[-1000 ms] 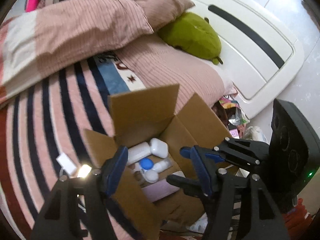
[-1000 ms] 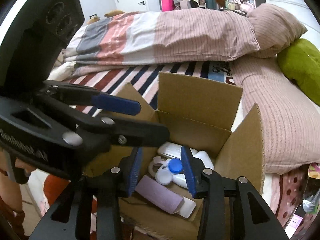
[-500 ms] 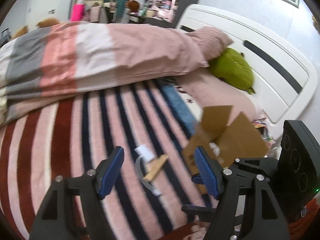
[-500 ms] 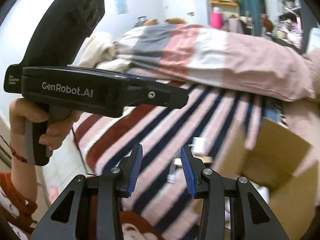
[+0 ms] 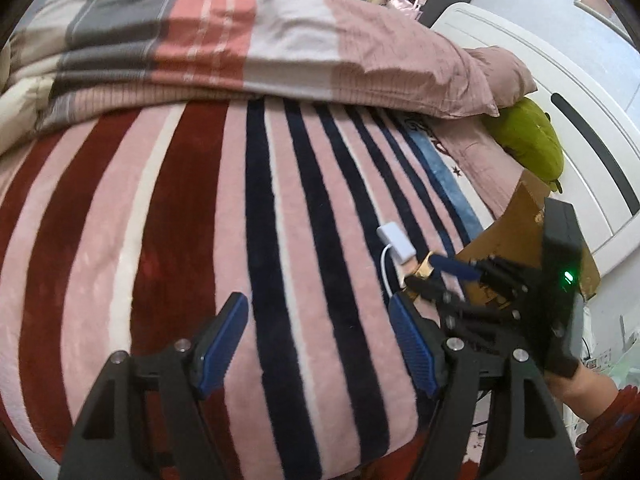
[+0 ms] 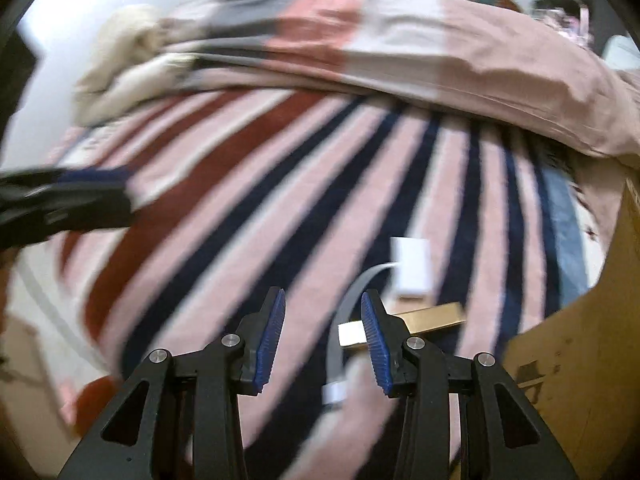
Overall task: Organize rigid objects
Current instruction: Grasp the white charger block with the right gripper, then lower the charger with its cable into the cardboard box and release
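Note:
A white adapter (image 5: 396,242) with a short cable (image 5: 385,268) lies on the striped blanket, and a small gold box (image 5: 424,268) lies beside it. My right gripper (image 5: 434,275) hovers at the gold box with its jaws apart. In the blurred right wrist view the right gripper (image 6: 324,336) is open, and the grey-white cable (image 6: 344,320) runs under the gap. The gold box (image 6: 436,315) and the adapter (image 6: 412,266) lie just right of its right pad. My left gripper (image 5: 320,340) is open over bare blanket, left of these things, and the left gripper (image 6: 120,192) also shows at the far left.
An open cardboard box (image 5: 516,232) stands on the bed's right side, close behind the adapter; its flap (image 6: 580,340) fills the lower right. A folded quilt (image 5: 280,32) lies across the back. A green plush (image 5: 528,140) rests by the white headboard (image 5: 580,128).
Both views have swung left, off the cardboard box's inside and onto the striped blanket, and dropped lower. The left jaws stand wider than a second ago. The adapter and gold box now lie near the right gripper.

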Available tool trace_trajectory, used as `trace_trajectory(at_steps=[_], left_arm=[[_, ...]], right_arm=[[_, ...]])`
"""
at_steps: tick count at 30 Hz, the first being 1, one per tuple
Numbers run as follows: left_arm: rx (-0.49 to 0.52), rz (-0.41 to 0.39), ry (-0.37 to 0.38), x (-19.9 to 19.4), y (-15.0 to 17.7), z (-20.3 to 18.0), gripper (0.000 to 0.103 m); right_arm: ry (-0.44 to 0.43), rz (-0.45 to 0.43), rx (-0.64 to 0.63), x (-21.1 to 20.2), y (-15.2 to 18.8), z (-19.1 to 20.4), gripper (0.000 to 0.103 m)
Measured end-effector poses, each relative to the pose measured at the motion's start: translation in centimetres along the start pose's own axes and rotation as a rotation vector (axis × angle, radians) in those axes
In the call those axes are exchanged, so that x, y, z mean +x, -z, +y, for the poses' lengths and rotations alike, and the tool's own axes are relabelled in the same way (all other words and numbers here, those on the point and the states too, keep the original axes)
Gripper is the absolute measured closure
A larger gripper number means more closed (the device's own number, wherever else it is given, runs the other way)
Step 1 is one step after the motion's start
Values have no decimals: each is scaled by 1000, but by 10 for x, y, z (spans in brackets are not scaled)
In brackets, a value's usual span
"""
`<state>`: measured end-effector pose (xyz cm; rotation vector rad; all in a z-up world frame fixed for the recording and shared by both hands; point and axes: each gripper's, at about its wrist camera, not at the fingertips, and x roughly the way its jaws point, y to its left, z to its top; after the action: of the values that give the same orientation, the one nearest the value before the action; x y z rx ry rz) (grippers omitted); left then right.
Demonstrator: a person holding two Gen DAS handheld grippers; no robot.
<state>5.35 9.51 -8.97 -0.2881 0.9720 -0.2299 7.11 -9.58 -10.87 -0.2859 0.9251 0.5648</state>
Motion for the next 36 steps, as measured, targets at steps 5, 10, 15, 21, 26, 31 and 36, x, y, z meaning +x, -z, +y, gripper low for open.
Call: trace_trajectory(at_steps=[5, 10, 15, 21, 26, 31, 36], left_arm=[[7, 8, 2, 9, 0, 3, 33], [3, 9, 5, 12, -1, 5, 33], [1, 13, 0, 11, 1, 4, 33], [0, 0, 28, 5, -3, 0, 33], [15, -18, 84, -7, -10, -15, 33], [11, -32, 178, -19, -20, -37, 50], [26, -48, 239, -33, -31, -61, 68]], right_arm=[[139, 24, 23, 30, -2, -24, 68], [161, 44, 53, 52, -5, -37, 68], [121, 49, 79, 62, -6, -43, 80], [90, 13, 55, 51, -6, -34, 80], [-39, -41, 4, 12, -9, -8, 80], [-168, -112, -55, -37, -14, 21, 80], [-258, -182, -63, -81, -18, 30, 80]])
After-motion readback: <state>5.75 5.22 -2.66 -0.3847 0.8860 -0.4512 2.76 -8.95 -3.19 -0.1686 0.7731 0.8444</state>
